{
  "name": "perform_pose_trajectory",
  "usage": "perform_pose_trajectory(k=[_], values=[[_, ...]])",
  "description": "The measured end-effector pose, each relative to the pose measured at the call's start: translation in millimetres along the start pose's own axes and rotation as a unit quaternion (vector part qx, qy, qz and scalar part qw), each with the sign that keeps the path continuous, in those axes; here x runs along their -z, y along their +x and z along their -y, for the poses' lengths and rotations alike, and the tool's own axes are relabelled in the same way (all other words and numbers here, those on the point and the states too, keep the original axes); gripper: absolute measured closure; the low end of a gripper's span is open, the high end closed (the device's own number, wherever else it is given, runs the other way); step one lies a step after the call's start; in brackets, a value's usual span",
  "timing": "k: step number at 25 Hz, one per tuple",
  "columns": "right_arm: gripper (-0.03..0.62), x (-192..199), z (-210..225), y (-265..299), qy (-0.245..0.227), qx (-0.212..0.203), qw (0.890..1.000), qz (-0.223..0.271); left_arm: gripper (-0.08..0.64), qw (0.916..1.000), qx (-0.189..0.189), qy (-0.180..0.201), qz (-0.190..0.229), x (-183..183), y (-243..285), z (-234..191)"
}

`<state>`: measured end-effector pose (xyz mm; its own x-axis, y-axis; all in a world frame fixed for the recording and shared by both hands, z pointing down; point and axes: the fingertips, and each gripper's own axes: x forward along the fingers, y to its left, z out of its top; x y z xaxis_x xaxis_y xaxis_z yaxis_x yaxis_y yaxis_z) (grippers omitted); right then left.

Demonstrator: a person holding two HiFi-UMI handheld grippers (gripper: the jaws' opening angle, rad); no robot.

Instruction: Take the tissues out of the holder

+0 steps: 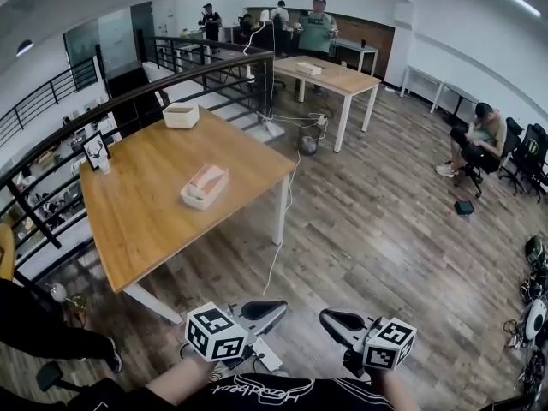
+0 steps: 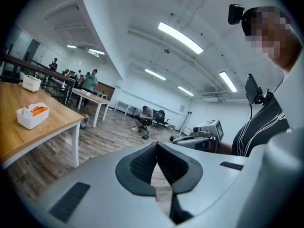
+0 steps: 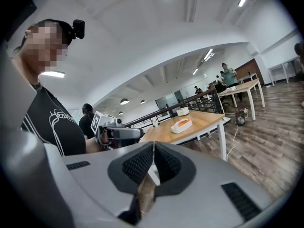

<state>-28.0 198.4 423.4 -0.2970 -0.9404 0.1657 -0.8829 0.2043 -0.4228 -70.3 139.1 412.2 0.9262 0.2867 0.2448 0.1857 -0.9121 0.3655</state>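
While the tissue holder [image 1: 205, 187] sat near the right edge of a wooden table [image 1: 145, 229], with orange-pink tissues [image 1: 208, 175] showing in its open top, a person held both grippers low over the plank floor [image 1: 385, 229], well apart from it. The left gripper [image 1: 276, 308] and the right gripper [image 1: 329, 318] pointed toward each other at the bottom of the head view, tips near but not touching. Each gripper's own view showed its two ribbed pads closed together with nothing between them. A second white box [image 1: 181, 115] stood at the table's far end, and a small framed picture [image 1: 94, 151] stood at its left edge, beside a dark railing [image 1: 218, 67]. Farther off, a seated person [image 1: 479, 139] bent forward near the wall.
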Motion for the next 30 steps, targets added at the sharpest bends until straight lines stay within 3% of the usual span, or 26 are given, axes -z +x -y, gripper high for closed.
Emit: perform_pose_trajectory(k=[6,20,30], values=[[0.575,-33,35,35,-0.012,-0.002,1.0,0.0,0.548,0.9998,-0.009,0.012,0.014,-38,12,-55],[0.575,-55,64,105,-0.04,-0.055,0.997,-0.021,0.546,0.9977,-0.05,0.0,0.045,-50,-2,-125],[0.575,-80,148,180,-0.027,-0.148,0.987,-0.053,0.548,0.988,-0.14,-0.028,0.059,-67,33,-217]])
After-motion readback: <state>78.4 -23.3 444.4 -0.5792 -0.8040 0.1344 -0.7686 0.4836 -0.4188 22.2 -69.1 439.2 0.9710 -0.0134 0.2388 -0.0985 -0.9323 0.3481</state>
